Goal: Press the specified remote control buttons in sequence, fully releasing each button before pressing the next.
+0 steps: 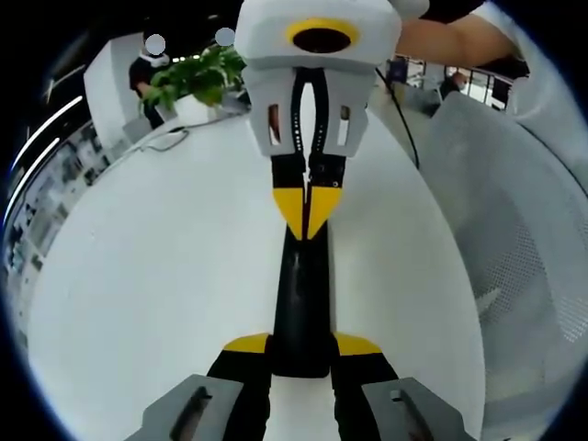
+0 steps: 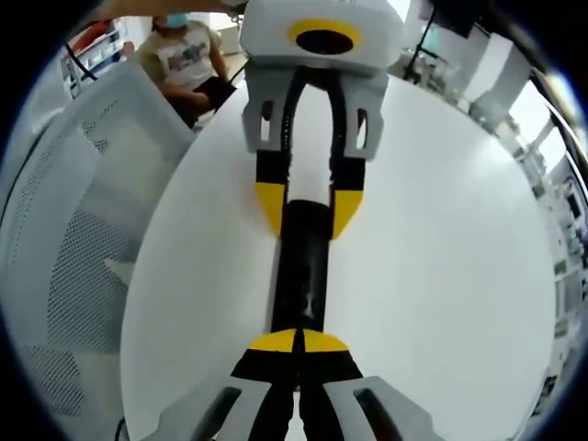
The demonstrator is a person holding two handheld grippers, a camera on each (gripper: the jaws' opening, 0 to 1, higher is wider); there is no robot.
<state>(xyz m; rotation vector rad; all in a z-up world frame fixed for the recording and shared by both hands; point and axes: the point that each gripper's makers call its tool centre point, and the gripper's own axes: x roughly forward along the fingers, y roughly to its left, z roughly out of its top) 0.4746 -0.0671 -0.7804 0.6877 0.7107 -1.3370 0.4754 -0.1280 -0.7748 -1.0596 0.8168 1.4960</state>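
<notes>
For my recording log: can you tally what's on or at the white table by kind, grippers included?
Remote control: 1, black, on the white table
Grippers: 2, the left gripper clamped around the remote's near end, the right gripper shut, tips on the remote
Potted plant: 1
Mesh chair: 1
Total: 5

A black remote (image 1: 301, 303) is lying on the white worktop (image 1: 156, 276); both hand-held grippers are showing yellow tips, white-grey bodies.
</notes>
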